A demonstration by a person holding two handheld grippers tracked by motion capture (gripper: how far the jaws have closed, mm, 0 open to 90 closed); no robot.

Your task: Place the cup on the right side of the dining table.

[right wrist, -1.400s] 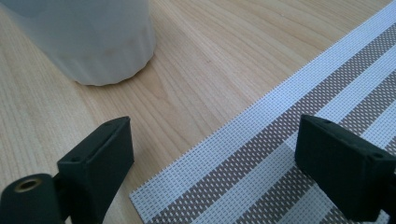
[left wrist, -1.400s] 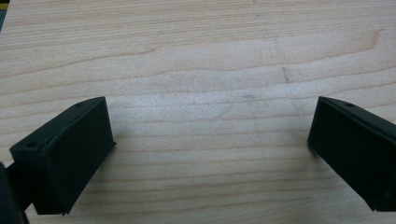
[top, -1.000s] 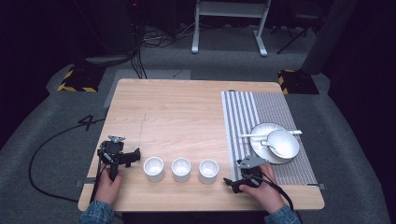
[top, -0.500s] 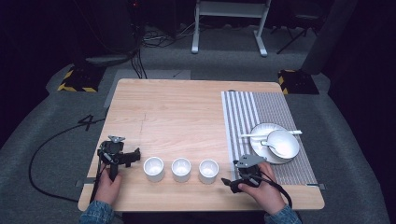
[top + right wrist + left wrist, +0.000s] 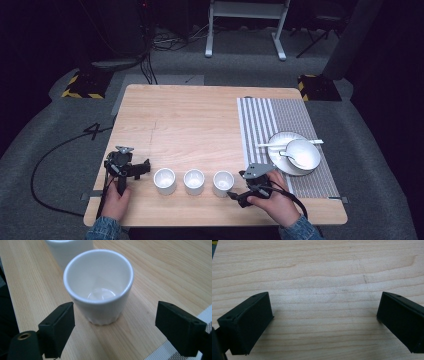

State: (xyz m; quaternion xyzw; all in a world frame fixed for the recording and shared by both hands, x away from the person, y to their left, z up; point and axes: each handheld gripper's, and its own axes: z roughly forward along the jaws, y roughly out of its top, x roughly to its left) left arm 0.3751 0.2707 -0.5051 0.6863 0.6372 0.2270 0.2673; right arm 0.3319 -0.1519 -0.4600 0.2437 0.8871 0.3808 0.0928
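Note:
Three white cups stand in a row near the table's front edge: left (image 5: 164, 181), middle (image 5: 194, 181) and right (image 5: 223, 183). My right gripper (image 5: 237, 186) points at the right cup from its right side. In the right gripper view that cup (image 5: 98, 282) stands upright on the wood, empty, just ahead of the right gripper (image 5: 116, 315). Its jaws have just been opening and the pads stand clear of the cup's sides. My left gripper (image 5: 145, 169) rests left of the left cup. In its own view the left gripper (image 5: 324, 322) is wide open over bare wood.
A striped mat (image 5: 270, 115) covers the table's right part and carries a plate (image 5: 278, 141) with a white bowl (image 5: 302, 153) and a spoon (image 5: 272, 145). Behind the near cup is another cup (image 5: 67, 247). The table's front edge runs close to both hands.
The right gripper has risen a little and shifted slightly beside the right cup. The left gripper and the three cups have stayed put.

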